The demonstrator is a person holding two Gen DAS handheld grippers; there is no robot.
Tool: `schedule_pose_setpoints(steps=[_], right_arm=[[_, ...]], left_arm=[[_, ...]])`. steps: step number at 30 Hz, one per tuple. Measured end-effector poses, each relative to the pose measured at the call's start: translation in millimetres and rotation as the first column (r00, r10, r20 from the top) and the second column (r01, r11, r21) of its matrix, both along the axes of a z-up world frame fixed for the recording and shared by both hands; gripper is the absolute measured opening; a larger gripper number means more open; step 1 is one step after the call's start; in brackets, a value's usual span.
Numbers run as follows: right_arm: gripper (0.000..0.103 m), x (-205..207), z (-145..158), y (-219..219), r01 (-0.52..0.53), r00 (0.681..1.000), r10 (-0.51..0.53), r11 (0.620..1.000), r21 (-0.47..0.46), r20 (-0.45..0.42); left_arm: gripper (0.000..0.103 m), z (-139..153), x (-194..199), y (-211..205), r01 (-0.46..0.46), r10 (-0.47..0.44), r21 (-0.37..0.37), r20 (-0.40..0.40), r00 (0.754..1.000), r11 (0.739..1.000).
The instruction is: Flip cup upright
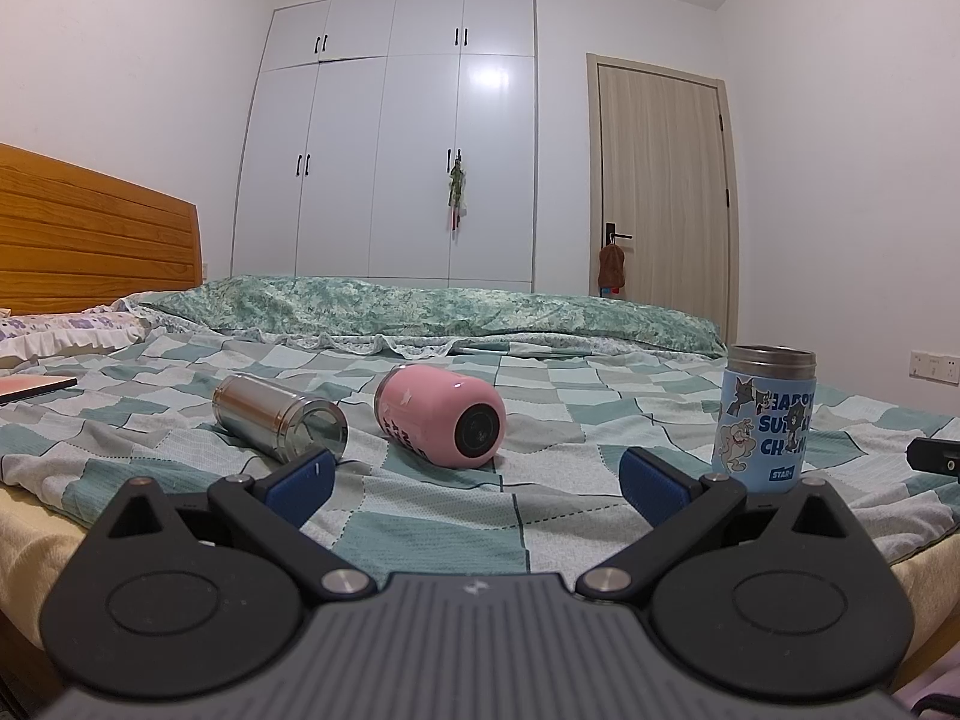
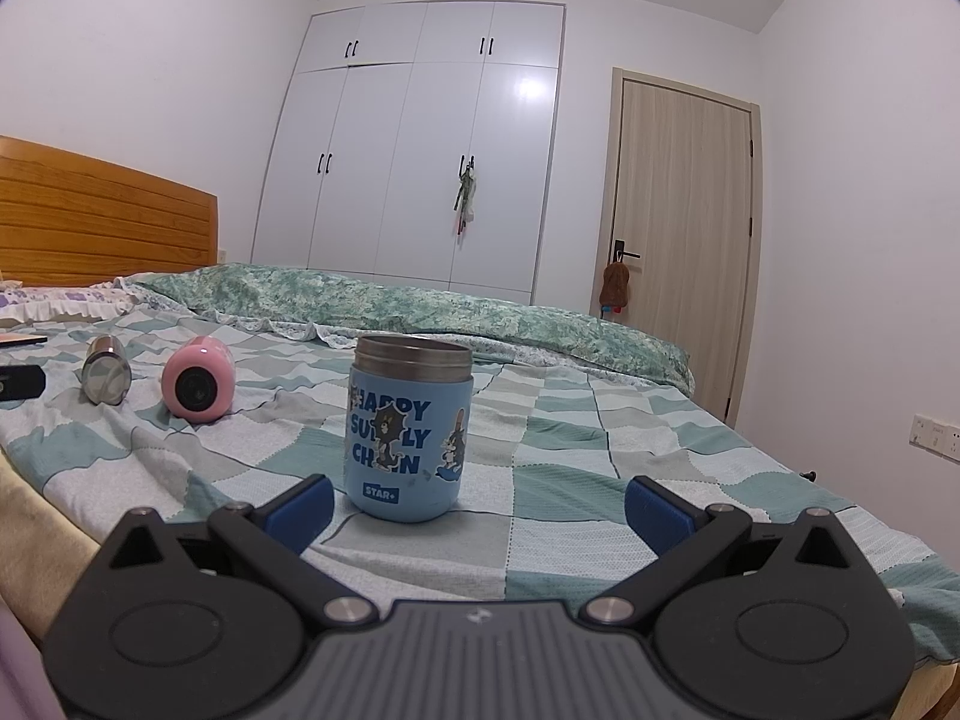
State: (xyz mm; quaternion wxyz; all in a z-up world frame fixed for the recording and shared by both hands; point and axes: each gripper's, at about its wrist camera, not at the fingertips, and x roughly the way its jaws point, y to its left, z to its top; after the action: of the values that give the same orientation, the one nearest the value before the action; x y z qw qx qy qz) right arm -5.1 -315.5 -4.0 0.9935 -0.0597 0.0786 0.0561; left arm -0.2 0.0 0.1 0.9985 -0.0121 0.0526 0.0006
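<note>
A pink cup (image 1: 441, 415) lies on its side on the checked bedsheet, its base toward me. A steel cup (image 1: 279, 417) lies on its side to its left. A blue cartoon cup (image 1: 765, 418) stands upright at the right. My left gripper (image 1: 474, 483) is open and empty, just in front of the pink cup. My right gripper (image 2: 479, 507) is open and empty, its blue pads just in front of the upright blue cup (image 2: 408, 429). The right wrist view also has the pink cup (image 2: 198, 385) and steel cup (image 2: 107, 379) far left.
A rolled green quilt (image 1: 432, 312) lies across the far side of the bed. A wooden headboard (image 1: 90, 234) and pillow (image 1: 66, 333) are at the left. A flat book (image 1: 33, 387) lies near the pillow. The other gripper's tip (image 1: 936, 455) shows at the right edge.
</note>
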Motion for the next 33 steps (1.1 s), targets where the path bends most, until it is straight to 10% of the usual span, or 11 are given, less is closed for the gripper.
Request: schedule_pose_setpoints(steps=[33], right_arm=[[0.103, -1, 5, 12, -0.049, 0.999, 0.049, 0.998, 0.027, 0.02]], left_arm=[[0.103, 3, -1, 9, -0.027, 0.027, -0.001, 0.001, 1.0, 1.0]])
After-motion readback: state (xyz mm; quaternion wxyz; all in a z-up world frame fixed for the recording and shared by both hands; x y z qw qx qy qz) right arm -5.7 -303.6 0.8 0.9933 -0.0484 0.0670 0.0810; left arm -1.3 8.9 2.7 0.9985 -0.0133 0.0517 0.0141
